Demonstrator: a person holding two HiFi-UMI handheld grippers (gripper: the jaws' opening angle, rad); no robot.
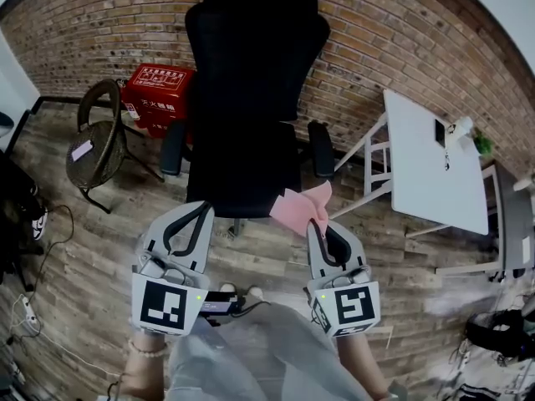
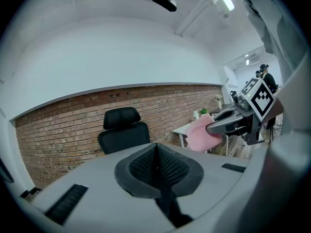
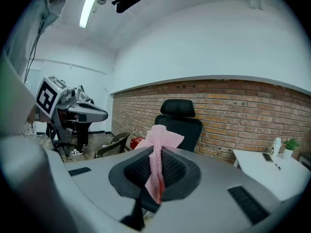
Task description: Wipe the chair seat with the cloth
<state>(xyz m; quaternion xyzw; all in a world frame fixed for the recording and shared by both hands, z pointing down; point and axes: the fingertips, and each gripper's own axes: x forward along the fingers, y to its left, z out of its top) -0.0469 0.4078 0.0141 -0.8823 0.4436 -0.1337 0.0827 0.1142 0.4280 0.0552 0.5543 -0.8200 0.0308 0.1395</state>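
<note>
Observed from the floor [image 1: 92, 249], which carries all the furniture:

1. The black office chair [image 1: 255, 65] stands on the wood-plank floor, backed against the brick wall [image 1: 401, 40] and facing the person. Its seat [image 1: 242, 174] is unobstructed, with nothing lying on it.
2. A white desk [image 1: 435, 165] stands to the chair's right side as the person sees it, well apart from it. A wicker chair [image 1: 96, 149] and a red box [image 1: 159, 94] stand on the other side.
3. The left gripper [image 1: 194, 211] hangs just before the seat's front edge, toward its left corner. Its jaws are pressed together with nothing between them.
4. The right gripper [image 1: 317, 224] sits at the seat's front right corner. Its jaws are clenched on the pink cloth [image 1: 301, 205].
5. A fold of the cloth stands up past the fingertips, and a tail hangs below them. It overlaps the seat's front right corner in the head view. Whether it touches the seat cannot be confirmed.

Assessment: the cloth is secured and presented at the seat, but wiping does not appear to have begun. The next move calls for lowering the right gripper until the loose fold lies flat on the seat. It should then be drawn across from the right corner toward the left edge and the backrest, with the grasp kept firm so the cloth does not slip free.
</note>
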